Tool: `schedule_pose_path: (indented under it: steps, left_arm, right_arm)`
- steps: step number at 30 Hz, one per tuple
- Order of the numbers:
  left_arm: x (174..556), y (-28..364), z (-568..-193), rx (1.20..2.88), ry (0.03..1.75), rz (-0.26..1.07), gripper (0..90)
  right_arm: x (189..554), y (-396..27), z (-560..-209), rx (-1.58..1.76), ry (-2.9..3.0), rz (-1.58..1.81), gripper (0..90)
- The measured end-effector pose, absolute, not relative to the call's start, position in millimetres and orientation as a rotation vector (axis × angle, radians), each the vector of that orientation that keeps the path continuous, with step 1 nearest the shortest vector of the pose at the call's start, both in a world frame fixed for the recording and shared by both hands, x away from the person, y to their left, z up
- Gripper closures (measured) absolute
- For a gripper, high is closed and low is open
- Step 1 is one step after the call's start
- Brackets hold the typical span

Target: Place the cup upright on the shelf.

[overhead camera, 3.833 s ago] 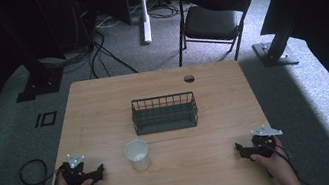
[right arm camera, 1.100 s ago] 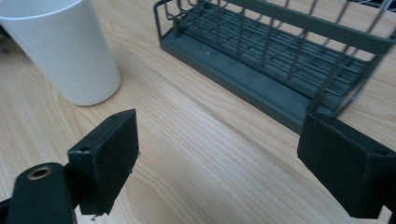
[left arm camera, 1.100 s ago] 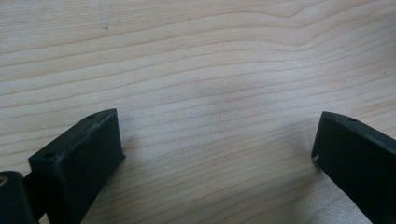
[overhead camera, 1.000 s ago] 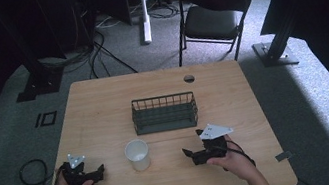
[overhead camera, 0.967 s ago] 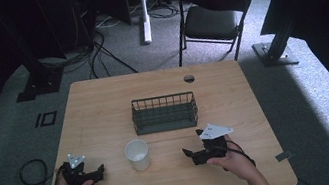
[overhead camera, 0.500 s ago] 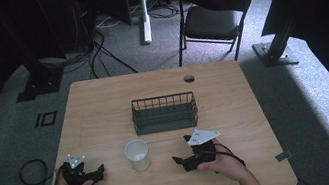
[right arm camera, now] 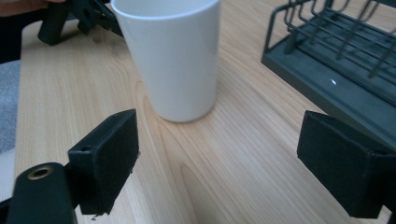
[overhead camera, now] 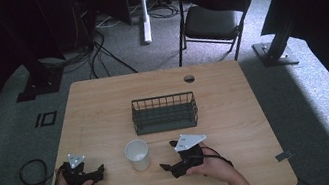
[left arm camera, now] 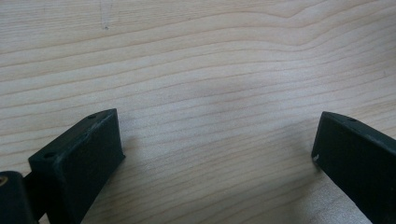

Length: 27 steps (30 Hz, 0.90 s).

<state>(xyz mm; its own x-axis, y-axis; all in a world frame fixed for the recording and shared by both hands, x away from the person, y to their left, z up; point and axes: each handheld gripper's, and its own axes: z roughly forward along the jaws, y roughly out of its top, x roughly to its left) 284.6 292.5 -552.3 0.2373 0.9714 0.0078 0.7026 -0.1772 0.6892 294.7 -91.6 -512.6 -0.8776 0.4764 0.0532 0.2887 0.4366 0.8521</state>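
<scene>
A white cup (overhead camera: 137, 154) stands upright on the wooden table (overhead camera: 104, 107), in front of a dark wire basket (overhead camera: 165, 113). My right gripper (overhead camera: 167, 168) rests just right of the cup, open and pointing at it with nothing between its jaws. In the right gripper view the cup (right arm camera: 173, 56) is a short way ahead, the basket (right arm camera: 336, 60) to the right, the gripper (right arm camera: 224, 163) open. My left gripper (overhead camera: 96, 174) lies near the front left edge, open over bare wood, as the left gripper view (left arm camera: 215, 158) confirms.
A round cable hole (overhead camera: 189, 78) sits near the table's far edge. Beyond the table stand a black folding chair (overhead camera: 213, 16) and a white stand base (overhead camera: 144, 14). Cables (overhead camera: 31, 173) lie on the floor at the left.
My right gripper has moved left from the table's right front corner to just beside the cup. The left gripper, cup and basket have stayed put.
</scene>
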Motion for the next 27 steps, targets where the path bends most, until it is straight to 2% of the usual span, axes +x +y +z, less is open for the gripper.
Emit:
schedule_pose_path:
  steps: [27]
  left_arm:
    - [285, 292, -552, 1.951, 1.527, 0.619, 2.1]
  right_arm:
    - [307, -31, -519, 0.566, 2.488, 1.501, 13.1]
